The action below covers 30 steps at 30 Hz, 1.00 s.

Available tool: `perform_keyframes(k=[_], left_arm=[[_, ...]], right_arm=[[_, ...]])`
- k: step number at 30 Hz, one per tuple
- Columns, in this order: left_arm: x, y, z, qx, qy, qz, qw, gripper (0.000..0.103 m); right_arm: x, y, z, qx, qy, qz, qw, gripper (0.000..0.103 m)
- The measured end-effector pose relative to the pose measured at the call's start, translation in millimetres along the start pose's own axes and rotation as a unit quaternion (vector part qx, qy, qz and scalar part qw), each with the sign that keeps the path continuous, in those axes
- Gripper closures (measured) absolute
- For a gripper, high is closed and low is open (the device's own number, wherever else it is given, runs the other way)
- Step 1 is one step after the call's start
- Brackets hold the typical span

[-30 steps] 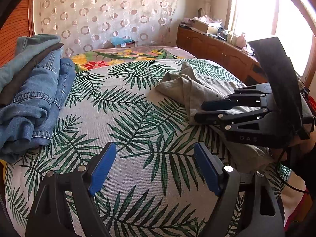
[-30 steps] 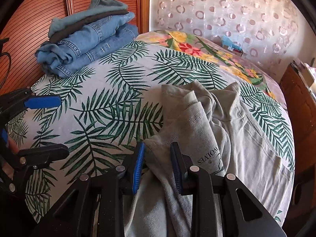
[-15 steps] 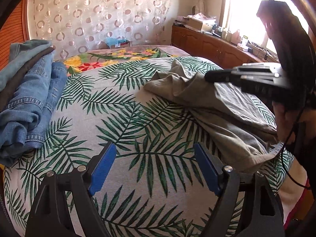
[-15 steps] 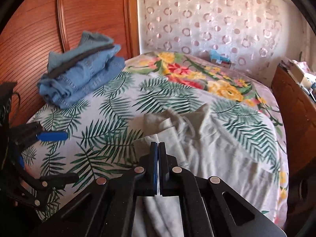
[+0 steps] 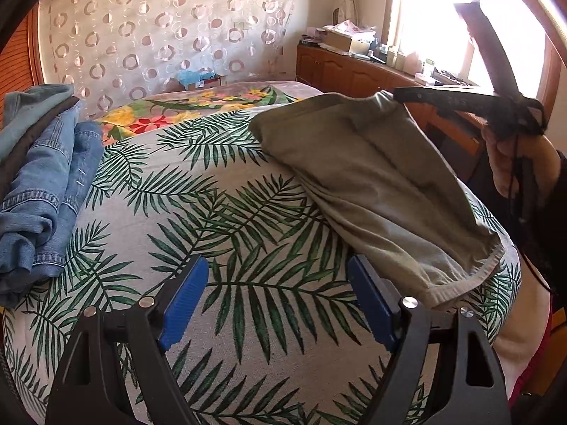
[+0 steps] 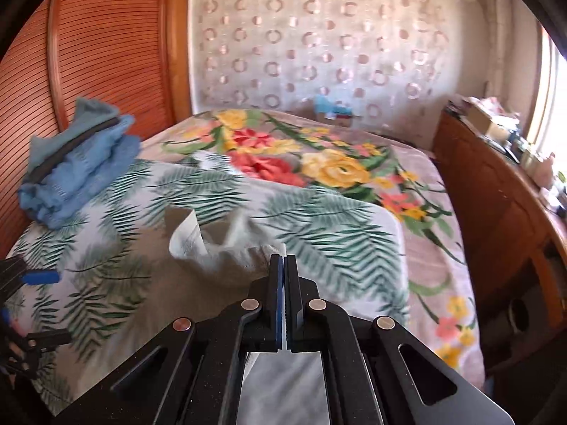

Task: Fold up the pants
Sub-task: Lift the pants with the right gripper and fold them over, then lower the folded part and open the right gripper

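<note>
The left gripper (image 5: 273, 301) hovers released over the bed (image 5: 219, 212), the khaki pants (image 5: 372, 184) lying just right of its fingers, long axis running away. Beyond, the right gripper (image 5: 400, 95) is clenched on their raised far edge, the nearer hem unheld.

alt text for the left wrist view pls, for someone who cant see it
The right hand-held gripper, shut on an edge of the grey-green pants, lifts them off a bed covered in a palm-leaf sheet. The left hand-held gripper is open in the foreground above the sheet, holding nothing. A pile of folded jeans lies at the left edge.
</note>
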State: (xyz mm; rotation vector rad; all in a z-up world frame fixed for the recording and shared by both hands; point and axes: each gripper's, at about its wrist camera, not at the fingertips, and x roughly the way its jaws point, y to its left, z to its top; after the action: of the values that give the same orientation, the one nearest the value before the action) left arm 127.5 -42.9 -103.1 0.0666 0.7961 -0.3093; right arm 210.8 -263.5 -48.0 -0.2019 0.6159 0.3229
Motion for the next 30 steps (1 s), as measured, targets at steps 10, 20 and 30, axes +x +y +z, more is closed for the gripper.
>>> perform_keyframes(k=[10,20,30], left_arm=[[0,-1,-1,0.001,0.002,0.000,1.0000,0.021],[8,-10,8,0.010,0.006,-0.007,0.9999,0.021],[24,-33,14,0.033,0.020,-0.012,0.9992,0.021]], right_arm=[[25,-28,-12,0.046,0.049,-0.040,0.997,0.103],[37,-29,-3,0.067,0.062,-0.009,0.996,0.086],[59,-31,-7,0.048,0.093,-0.008,0.994,0.076]])
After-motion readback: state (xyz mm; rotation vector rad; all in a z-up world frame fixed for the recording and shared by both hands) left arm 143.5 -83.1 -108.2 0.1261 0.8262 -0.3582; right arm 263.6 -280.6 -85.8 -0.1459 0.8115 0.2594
